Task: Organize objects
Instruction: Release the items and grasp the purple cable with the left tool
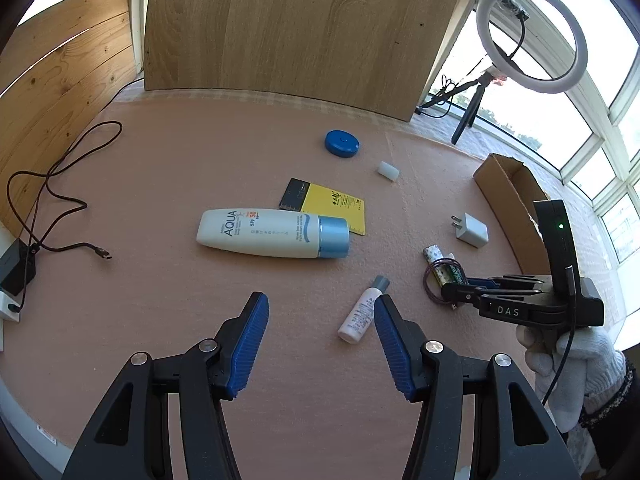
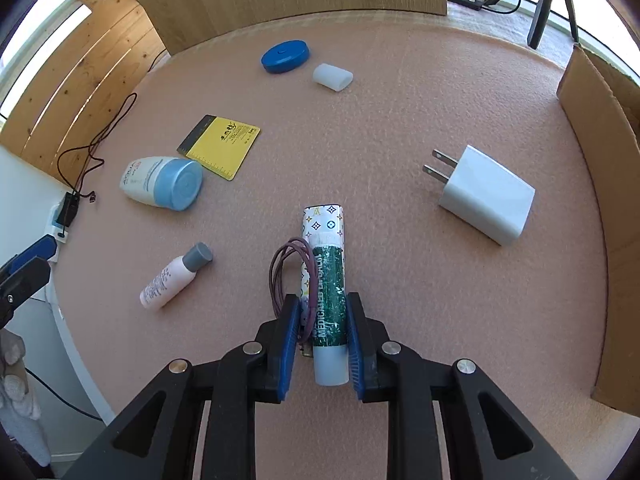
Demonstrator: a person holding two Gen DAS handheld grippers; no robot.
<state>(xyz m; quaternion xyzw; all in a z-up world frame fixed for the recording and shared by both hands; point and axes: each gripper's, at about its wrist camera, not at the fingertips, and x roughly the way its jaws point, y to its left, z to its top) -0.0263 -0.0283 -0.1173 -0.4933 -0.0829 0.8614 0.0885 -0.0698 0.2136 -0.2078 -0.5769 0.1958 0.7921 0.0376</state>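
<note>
Your right tool (image 2: 323,344) pinches the lip balm (image 2: 329,304) on the pink counter (image 2: 400,160), its long axis running straight away between the pads, a patterned tube (image 2: 322,222) and purple hair tie (image 2: 286,270) alongside. Only your left view shows your gloved hand (image 1: 576,364) and the ring light (image 1: 532,36). Your left tool (image 1: 318,348) stands spread, the small bottle (image 1: 362,310) touching its right pad, left of the balm.

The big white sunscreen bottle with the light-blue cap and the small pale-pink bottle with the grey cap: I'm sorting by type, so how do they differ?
The big white sunscreen bottle is far larger and flattened; the small pale-pink bottle is slim and round. The former's cap is wide and light blue, the latter's narrow and grey. Both lie on their sides on the pink mat, untouched.
</note>
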